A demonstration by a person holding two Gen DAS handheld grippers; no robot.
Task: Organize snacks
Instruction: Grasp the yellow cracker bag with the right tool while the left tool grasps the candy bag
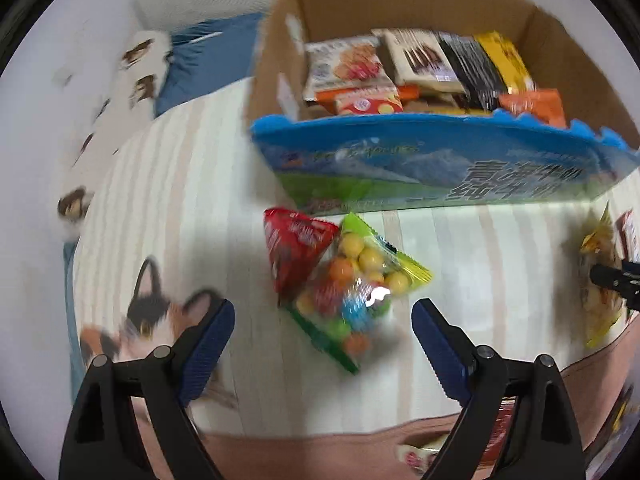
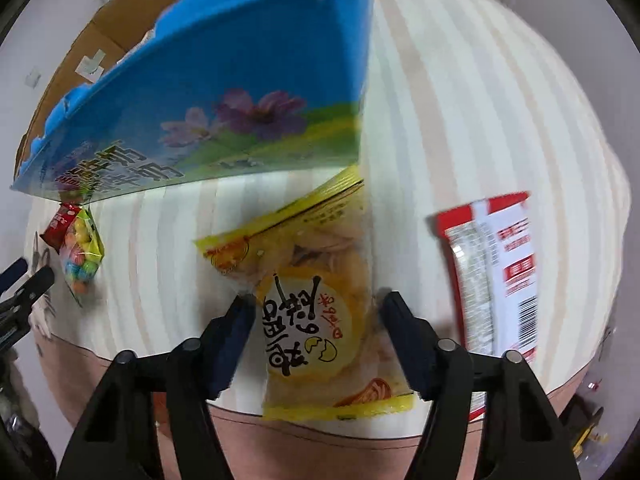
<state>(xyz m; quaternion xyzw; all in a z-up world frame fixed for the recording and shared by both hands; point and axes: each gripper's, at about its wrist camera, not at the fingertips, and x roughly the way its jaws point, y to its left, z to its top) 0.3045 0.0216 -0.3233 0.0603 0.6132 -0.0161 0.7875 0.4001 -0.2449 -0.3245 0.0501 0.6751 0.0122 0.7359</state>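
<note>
Cardboard fills the top of the left wrist view: an open box (image 1: pixel 420 12) with a blue and green printed front wall, holding a row of snack packets (image 1: pixel 416 68) that stand or lean side by side. Below it, on the cream striped tabletop (image 1: pixel 200 168), a clear bag of coloured candy balls (image 1: pixel 356 284) lies at centre frame, overlapping a red triangular packet (image 1: pixel 292 248) on its left. The left gripper (image 1: pixel 324 320) points down over this pair with its blue-padded jaws spread wide; the candy bag lies between and just beyond the tips, and neither pad touches it. At the far right edge of that view the tip of the other tool shows over a yellow bag. In the right wrist view, the right gripper (image 2: pixel 316 308) straddles that yellow bag (image 2: pixel 316 308), a packet with a round yellow label and black characters lying in the middle of the frame below the box's flowered wall. Its jaws stand partly apart with the bag between them; the pads sit at the bag's edges, but blur hides whether they press on it. A red and white packet (image 2: pixel 496 276) with a barcode lies well to the right, apart from the yellow bag.
</note>
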